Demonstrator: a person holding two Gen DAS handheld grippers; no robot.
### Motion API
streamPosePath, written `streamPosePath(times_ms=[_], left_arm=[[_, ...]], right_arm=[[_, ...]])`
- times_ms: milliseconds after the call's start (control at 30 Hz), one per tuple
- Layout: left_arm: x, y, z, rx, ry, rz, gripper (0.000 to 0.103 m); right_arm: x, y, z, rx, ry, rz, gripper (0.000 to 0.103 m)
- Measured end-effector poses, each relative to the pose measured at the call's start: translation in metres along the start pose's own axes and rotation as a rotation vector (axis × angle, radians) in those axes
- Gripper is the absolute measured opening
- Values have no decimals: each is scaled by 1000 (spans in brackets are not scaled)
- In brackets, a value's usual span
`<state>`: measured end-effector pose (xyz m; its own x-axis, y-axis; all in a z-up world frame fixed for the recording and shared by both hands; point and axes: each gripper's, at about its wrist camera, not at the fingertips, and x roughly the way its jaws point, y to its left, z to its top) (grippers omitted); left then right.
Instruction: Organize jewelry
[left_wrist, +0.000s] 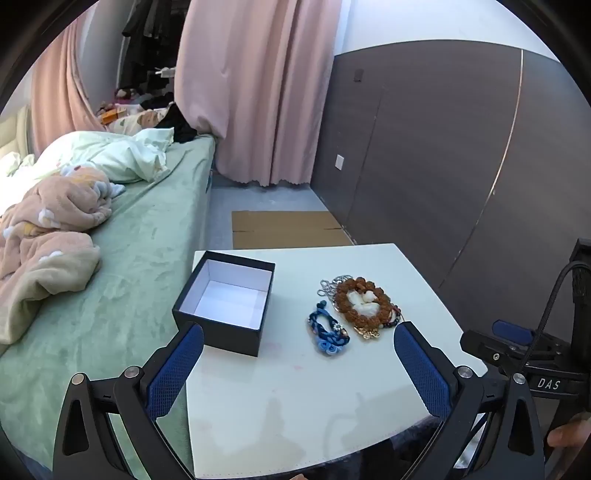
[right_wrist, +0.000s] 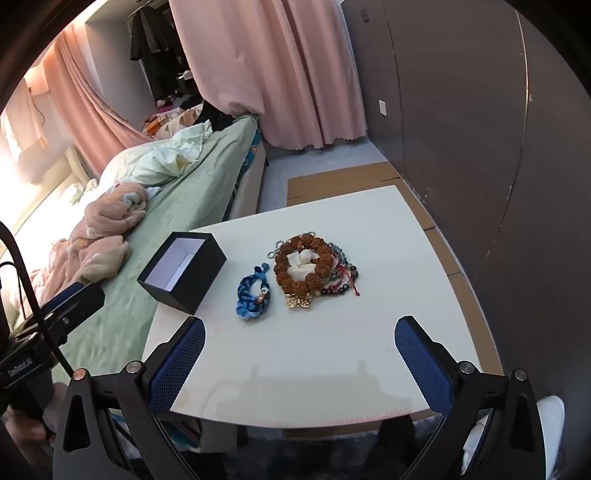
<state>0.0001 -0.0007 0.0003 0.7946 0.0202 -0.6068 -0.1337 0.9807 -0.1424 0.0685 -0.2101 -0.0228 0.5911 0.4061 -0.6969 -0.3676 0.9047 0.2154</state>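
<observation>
A black box (left_wrist: 224, 325) (right_wrist: 192, 277) with a white inside stands lidless and empty at the left edge of the white table (left_wrist: 314, 398) (right_wrist: 332, 350). To its right lies a blue braided bracelet (left_wrist: 327, 334) (right_wrist: 253, 291). Beside that is a brown bead bracelet (left_wrist: 360, 301) (right_wrist: 301, 264) with white pieces in its ring, atop silver chains, dark beads and a gold clasp. My left gripper (left_wrist: 299, 365) is open above the near table, empty. My right gripper (right_wrist: 300, 360) is open too, short of the jewelry.
A bed (left_wrist: 140, 236) (right_wrist: 192, 173) with a green sheet and rumpled blankets lies left of the table. Flat cardboard (left_wrist: 284, 229) (right_wrist: 343, 181) covers the floor behind it. A dark panel wall (left_wrist: 443, 147) runs along the right, pink curtains (left_wrist: 258, 92) hang at the back.
</observation>
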Motion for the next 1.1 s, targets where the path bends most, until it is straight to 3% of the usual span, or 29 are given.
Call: streamPosePath(times_ms=[1100], left_arm=[[6, 3, -3, -36, 4, -6, 103]], right_arm=[[2, -1, 1, -22, 2, -23, 103]])
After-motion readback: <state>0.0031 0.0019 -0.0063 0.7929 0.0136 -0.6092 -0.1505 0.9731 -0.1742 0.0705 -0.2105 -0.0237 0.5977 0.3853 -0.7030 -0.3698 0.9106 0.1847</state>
